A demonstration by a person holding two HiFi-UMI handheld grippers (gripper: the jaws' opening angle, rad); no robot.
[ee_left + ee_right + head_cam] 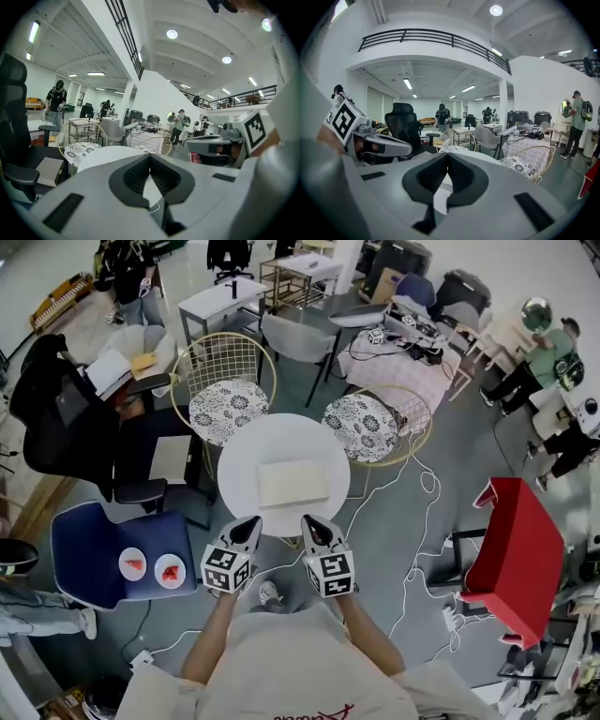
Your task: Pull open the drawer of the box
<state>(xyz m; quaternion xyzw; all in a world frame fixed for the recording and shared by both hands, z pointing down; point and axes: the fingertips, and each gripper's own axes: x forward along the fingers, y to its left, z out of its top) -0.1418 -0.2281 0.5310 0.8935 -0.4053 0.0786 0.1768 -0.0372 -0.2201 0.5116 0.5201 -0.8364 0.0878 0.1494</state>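
Currently the left hand-held gripper (250, 520) and right hand-held gripper (308, 520) are both closed and empty, poised at the near rim of the round white table (236, 457). The box (292, 483) lies flat at the table's centre; its drawer front cannot be made out. Risk: a pull may drag the unbraced box towards the near edge. Patterned chairs (229, 409) crowd the far side; the near side looks open.

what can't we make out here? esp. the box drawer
- Head view: the drawer front and handle are not seen. Only the top of the box shows from above, so the opening side cannot be told.
- Both gripper views: no box. The left gripper and right gripper fill the lower frame with their own bodies.
- Head view: red bits on the two plates are too small to name.
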